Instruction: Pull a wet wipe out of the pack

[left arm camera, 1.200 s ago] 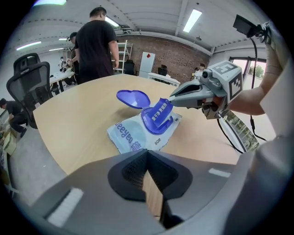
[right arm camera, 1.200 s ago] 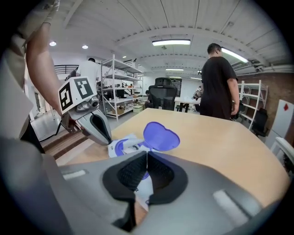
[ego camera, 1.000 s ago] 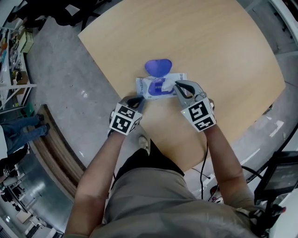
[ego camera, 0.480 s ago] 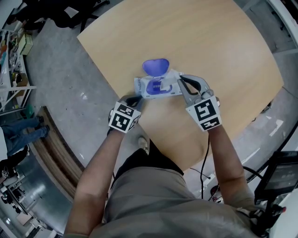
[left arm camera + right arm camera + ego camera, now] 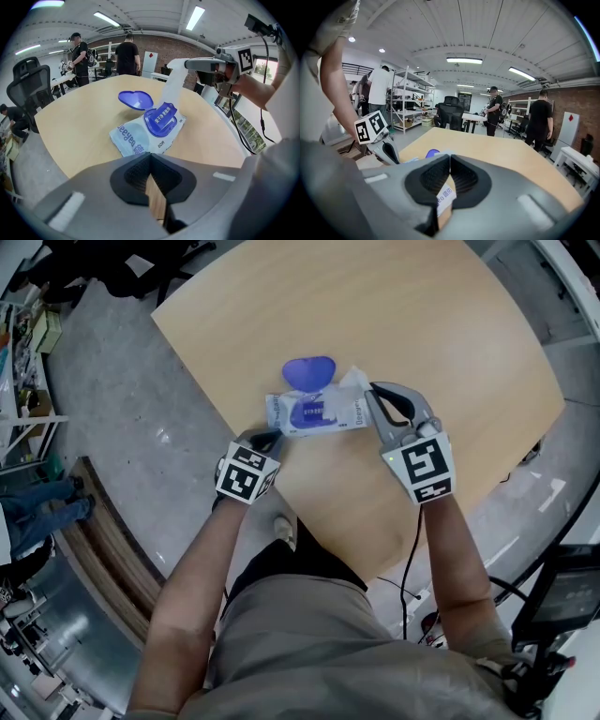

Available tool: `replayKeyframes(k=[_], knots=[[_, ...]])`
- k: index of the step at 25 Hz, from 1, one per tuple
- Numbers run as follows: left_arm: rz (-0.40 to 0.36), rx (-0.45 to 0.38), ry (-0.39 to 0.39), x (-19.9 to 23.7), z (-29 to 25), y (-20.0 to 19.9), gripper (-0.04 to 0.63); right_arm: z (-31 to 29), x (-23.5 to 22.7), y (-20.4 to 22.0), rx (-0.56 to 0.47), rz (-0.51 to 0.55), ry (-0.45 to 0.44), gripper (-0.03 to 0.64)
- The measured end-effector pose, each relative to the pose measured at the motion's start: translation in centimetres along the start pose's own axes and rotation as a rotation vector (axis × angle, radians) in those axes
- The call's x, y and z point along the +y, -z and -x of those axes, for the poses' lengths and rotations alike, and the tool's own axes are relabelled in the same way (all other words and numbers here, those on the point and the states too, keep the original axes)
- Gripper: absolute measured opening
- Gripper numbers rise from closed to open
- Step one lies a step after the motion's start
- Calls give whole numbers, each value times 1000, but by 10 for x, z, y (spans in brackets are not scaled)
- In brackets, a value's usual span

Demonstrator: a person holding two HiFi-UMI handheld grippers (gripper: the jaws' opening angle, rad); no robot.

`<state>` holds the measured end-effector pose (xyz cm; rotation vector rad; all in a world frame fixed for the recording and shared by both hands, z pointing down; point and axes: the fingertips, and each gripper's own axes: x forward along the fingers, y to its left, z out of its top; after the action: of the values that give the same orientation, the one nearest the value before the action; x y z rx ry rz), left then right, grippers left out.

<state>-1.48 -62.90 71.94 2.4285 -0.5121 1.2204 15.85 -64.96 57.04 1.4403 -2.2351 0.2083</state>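
A pale blue wet wipe pack lies on the wooden table, its purple lid flipped open. In the left gripper view the pack tilts up a little. A white wipe stretches from the opening up to my right gripper, which is shut on the wipe's top end. From above, the wipe shows beside the right gripper. My left gripper is shut at the pack's near left corner, whose edge runs in under the closed jaw tips.
The pack sits close to the table's near left edge, with grey floor beyond it. Several people, an office chair and shelving stand in the room behind.
My right gripper has risen and drawn back to the right, pulling the wipe further out of the opening. The pack and the left gripper shifted slightly left and away.
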Motion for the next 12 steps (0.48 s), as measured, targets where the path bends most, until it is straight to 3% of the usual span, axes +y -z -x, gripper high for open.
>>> replayKeyframes(k=[12], knots=[[4, -40, -15, 1, 11, -9, 5, 12, -20, -26, -50, -1, 50, 5]])
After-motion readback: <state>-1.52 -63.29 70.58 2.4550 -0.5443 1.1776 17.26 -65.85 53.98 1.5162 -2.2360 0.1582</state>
